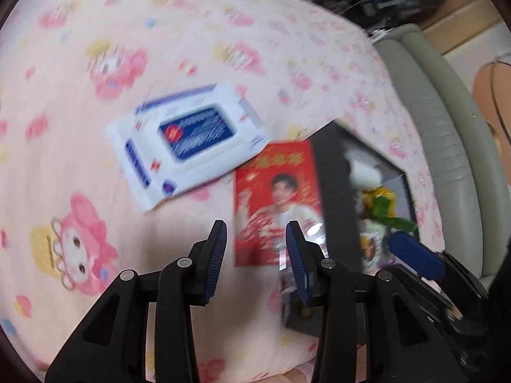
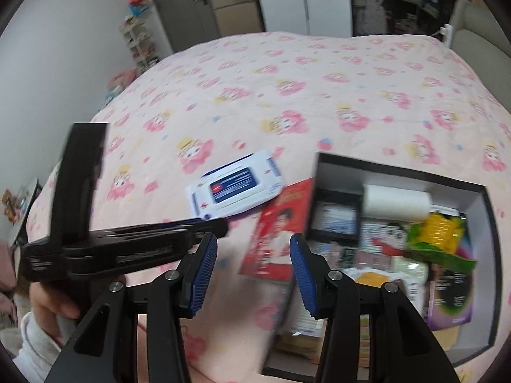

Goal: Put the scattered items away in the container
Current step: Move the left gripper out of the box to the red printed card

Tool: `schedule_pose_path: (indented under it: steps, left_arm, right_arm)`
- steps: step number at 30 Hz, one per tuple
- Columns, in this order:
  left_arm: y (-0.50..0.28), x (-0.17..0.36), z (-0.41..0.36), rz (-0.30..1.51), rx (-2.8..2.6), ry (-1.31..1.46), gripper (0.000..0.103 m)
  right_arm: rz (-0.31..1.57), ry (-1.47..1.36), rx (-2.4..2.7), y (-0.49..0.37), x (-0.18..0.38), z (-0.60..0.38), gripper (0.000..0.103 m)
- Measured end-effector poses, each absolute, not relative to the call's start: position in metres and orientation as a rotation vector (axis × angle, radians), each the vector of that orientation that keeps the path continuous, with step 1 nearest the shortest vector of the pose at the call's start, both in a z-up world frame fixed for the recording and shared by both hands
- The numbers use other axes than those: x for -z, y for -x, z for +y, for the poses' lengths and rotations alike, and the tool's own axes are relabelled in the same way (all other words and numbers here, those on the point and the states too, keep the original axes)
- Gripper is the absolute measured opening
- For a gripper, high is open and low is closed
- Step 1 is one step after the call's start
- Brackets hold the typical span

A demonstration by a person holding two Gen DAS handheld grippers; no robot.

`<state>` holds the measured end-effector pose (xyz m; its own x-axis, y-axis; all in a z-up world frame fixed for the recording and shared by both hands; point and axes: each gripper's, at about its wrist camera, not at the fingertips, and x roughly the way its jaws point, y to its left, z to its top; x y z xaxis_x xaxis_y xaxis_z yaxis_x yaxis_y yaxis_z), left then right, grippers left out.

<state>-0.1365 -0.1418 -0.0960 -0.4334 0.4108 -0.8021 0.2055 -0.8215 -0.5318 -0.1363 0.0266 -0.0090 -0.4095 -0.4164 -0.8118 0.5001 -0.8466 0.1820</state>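
Covering the bed: one soft pink quilt (image 2: 287,73), printed all over with cartoon characters.
Container: one black rectangular box (image 2: 491,223) with a white lining, ahead-right of the right hand-held gripper (image 2: 254,252), crammed with packets.
Wipes pack: one flat white-and-blue pouch (image 1: 188,146), ahead of the left hand-held gripper (image 1: 257,239).
Red packet: one glossy flat rectangle (image 1: 278,198), leaning on the box wall just beyond both grippers.
Hand-held grippers: two, ribbed blue pads, jaws partly apart, holding nothing.

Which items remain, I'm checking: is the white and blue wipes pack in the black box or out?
Out: the white and blue wipes pack lies flat on the pink bedspread, left of the black box.
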Motion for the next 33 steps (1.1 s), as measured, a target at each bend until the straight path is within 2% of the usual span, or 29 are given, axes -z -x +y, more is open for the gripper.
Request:
schedule_pose_path:
  steps: [2,4,7,12,15,20,28,33]
  left_arm:
    - [0.138,0.107,-0.140,-0.830,-2.384,1.695,0.039]
    - [0.137,0.117,-0.140,-0.853,-2.340,1.755,0.039]
    - [0.135,0.132,-0.138,-0.976,-2.171,1.771,0.039]
    - [0.133,0.147,-0.116,-1.034,-2.006,1.768,0.039]
    - [0.138,0.153,-0.104,-1.000,-2.047,1.780,0.039]
    - [0.140,0.141,-0.116,-0.963,-2.271,1.745,0.038]
    - [0.124,0.128,-0.159,-1.164,-2.401,1.642,0.038]
    - [0.121,0.125,-0.162,-1.142,-2.436,1.660,0.036]
  right_arm:
    - [0.110,-1.289,2.265,0.131,0.016,0.022,0.043]
    - [0.075,-1.309,2.270,0.126,0.020,0.022,0.043]
    - [0.021,-1.309,2.284,0.115,0.021,0.023,0.043]
    - [-0.050,-1.329,2.359,0.119,0.021,0.035,0.043]
    - [-0.065,-1.338,2.386,0.125,0.020,0.040,0.043]
    - [-0.084,-1.344,2.389,0.129,0.019,0.042,0.043]
    - [-0.081,-1.364,2.337,0.123,0.024,0.026,0.043]
    - [-0.051,-1.367,2.301,0.122,0.028,0.005,0.043]
